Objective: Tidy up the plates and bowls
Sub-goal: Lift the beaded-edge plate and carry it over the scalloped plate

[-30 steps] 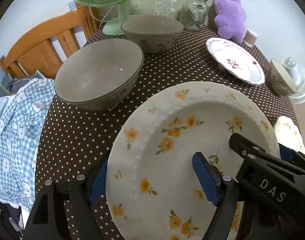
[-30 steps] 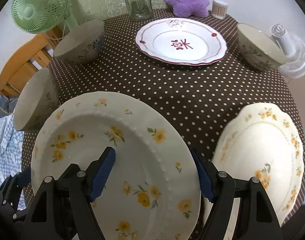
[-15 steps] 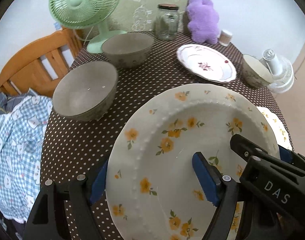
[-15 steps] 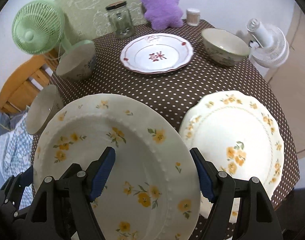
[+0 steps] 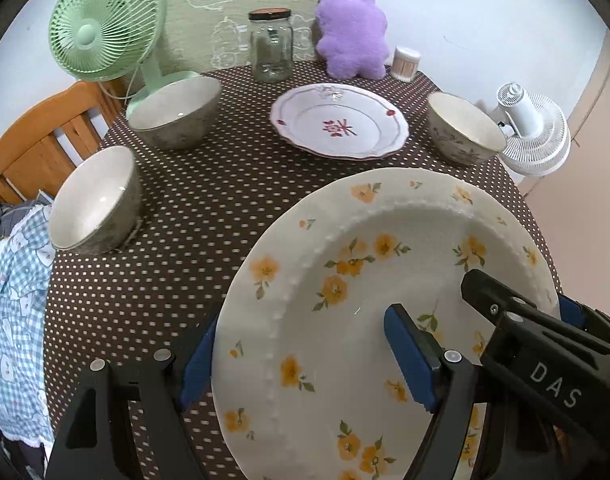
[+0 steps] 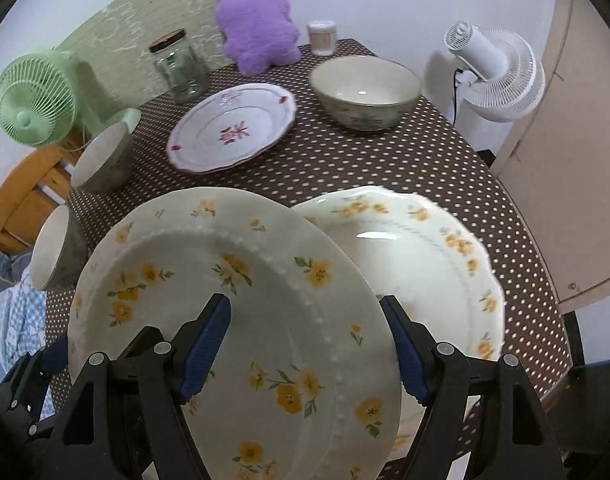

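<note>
Plate (image 5: 345, 280) shifted rightward, both tools (image 6: 305, 344) tilted downward

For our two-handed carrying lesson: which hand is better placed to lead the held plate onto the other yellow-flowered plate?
Likely right: the scalloped plate lies beyond the right gripper, on its side of the carried plate.

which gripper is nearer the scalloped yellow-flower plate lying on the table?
Right. The right gripper grips the carried plate at the rim overlapping the scalloped plate. The left gripper holds the opposite rim, farther off.
</note>
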The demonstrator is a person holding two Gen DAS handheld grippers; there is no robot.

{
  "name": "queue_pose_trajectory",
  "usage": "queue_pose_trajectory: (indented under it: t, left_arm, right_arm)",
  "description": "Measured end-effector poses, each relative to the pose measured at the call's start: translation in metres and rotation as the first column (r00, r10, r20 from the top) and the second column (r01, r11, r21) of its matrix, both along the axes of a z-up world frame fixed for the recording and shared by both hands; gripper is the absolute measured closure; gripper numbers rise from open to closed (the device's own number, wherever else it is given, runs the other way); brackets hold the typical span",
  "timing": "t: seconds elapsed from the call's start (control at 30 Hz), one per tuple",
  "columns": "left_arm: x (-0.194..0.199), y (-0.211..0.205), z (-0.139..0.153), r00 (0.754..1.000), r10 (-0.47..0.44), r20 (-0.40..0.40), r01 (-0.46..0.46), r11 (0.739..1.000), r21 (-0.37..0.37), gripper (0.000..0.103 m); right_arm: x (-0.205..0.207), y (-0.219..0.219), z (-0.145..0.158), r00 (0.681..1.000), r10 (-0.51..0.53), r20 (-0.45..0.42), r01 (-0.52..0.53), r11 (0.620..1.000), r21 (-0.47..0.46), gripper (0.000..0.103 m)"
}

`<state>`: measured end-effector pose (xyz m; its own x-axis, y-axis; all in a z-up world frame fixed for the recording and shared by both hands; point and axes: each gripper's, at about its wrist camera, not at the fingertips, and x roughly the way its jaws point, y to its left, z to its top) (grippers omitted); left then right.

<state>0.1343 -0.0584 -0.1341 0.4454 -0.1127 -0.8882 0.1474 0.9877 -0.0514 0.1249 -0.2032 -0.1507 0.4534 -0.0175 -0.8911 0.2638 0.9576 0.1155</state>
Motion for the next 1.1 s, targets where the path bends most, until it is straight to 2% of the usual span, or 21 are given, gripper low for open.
queue_pose_trajectory:
  t: [0.6,0.83,1.1]
  left_arm:
    - [-0.001,-0.1,-0.03,0.998,0.031,-0.056,-0.032,0.999,-0.005,0.024]
    - [0.001,-0.116,-0.041,0.996,0.051,-0.077,-0.05,0.999,0.007,0.024]
    - [0.003,-0.123,-0.049,0.997,0.056,-0.053,-0.053,0.997,0.055,0.023]
  right_arm:
    - [0.003,-0.101,-0.029,0.997,0.027,-0.065,-0.028,0.999,-0.016,0.024]
    - [0.005,-0.118,-0.043,0.994,0.051,-0.1,-0.052,0.999,-0.006,0.024]
    - [0.011,-0.119,-0.05,0.99,0.086,-0.111,-0.086,0.996,0.0,0.024]
